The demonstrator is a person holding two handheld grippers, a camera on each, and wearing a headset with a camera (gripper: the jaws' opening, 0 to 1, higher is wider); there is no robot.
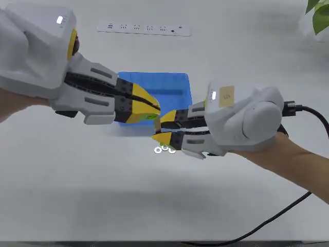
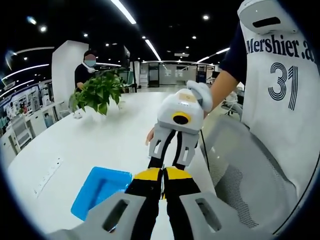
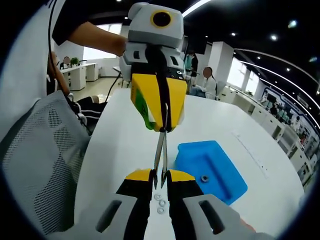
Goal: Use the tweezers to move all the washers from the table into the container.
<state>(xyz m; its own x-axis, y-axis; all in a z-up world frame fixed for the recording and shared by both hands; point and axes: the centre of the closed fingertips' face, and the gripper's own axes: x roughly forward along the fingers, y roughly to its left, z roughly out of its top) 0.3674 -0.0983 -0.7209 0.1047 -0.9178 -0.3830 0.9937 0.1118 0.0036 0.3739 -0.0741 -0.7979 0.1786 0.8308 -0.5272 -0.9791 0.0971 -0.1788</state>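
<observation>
Thin metal tweezers [image 3: 160,155] run between the two grippers. My left gripper [image 3: 164,125] is shut on their upper end, and my right gripper [image 3: 160,181] is shut around their legs near the tips. Three small washers [image 3: 160,203] lie on the white table just beyond the tips; in the head view the washers [image 1: 164,149] lie under the right gripper [image 1: 162,131]. Behind them stands the blue container [image 1: 154,85], with one washer [image 3: 204,178] inside it. The left gripper [image 1: 154,108] reaches over the container's front edge. The left gripper's [image 2: 162,182] yellow jaws are together, facing the right gripper [image 2: 170,161].
A white power strip [image 1: 144,28] lies at the table's far edge and a green plant [image 1: 318,15] stands at the far right corner. A black cable [image 1: 288,206] trails from the right gripper across the table. A grey mesh chair [image 3: 40,150] stands beside the table.
</observation>
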